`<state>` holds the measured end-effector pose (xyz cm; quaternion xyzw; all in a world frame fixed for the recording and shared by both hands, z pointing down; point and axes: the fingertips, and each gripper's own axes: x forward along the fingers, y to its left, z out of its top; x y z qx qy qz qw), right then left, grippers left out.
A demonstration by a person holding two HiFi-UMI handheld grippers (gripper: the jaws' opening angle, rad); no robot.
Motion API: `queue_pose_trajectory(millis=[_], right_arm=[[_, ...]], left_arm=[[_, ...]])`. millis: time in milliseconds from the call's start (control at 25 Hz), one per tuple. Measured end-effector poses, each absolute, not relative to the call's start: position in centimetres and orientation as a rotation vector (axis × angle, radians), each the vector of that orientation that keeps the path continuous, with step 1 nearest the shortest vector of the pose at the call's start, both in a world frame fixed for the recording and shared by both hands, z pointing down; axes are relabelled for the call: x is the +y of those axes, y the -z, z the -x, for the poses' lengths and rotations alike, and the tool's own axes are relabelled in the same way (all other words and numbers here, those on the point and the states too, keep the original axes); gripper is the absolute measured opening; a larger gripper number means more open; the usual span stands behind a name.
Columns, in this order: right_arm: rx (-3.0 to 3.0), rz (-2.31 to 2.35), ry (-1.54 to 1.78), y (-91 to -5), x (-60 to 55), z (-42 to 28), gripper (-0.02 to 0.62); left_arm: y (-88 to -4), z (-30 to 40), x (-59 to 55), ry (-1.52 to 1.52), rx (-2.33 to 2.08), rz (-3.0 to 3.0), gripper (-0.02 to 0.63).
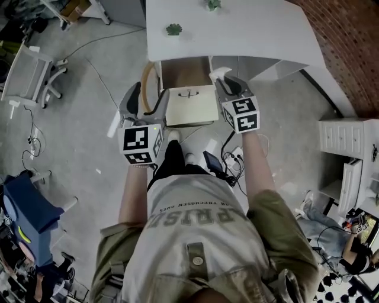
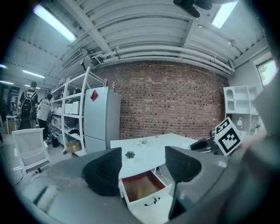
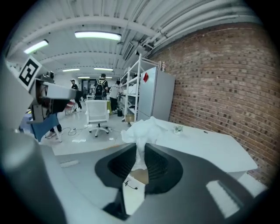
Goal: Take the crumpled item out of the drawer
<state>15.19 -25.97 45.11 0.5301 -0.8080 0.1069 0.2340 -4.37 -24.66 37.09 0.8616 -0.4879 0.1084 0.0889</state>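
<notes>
The white desk drawer (image 1: 189, 105) stands pulled out under the white table (image 1: 237, 35), and its brown inside (image 1: 186, 72) shows nothing in it. My right gripper (image 1: 227, 81) is shut on the crumpled white item (image 1: 219, 73), held up above the drawer's right side. In the right gripper view the crumpled white item (image 3: 146, 129) bunches out above the right gripper (image 3: 140, 159), pinched between the two jaws. My left gripper (image 1: 146, 97) hovers at the drawer's left, open and holding nothing. In the left gripper view the drawer (image 2: 142, 186) shows through the gap of the left gripper (image 2: 142, 164).
Two small plants (image 1: 173, 29) (image 1: 213, 5) sit on the table. A white office chair (image 1: 29, 74) stands far left and a white shelf unit (image 1: 346, 136) at the right. Cables and a power strip (image 1: 234, 157) lie on the floor by the person's feet. People stand by distant shelves (image 2: 37, 109).
</notes>
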Motion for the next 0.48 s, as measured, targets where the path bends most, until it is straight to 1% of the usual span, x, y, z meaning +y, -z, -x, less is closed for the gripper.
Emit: queue_pose_trajectory(millis=[400, 480], right_arm=[[-2.318, -1.819, -0.221, -37.5, -20.6, -14.7, 0.066], [-2.32, -1.858, -0.188, -36.6, -19.9, -14.7, 0.066]], left_arm=[[-34.5, 3.2, -22.9, -0.273, -1.463, -2.638, 0.322], [-34.3, 3.0, -22.6, -0.266, -1.463, -2.645, 0.31]])
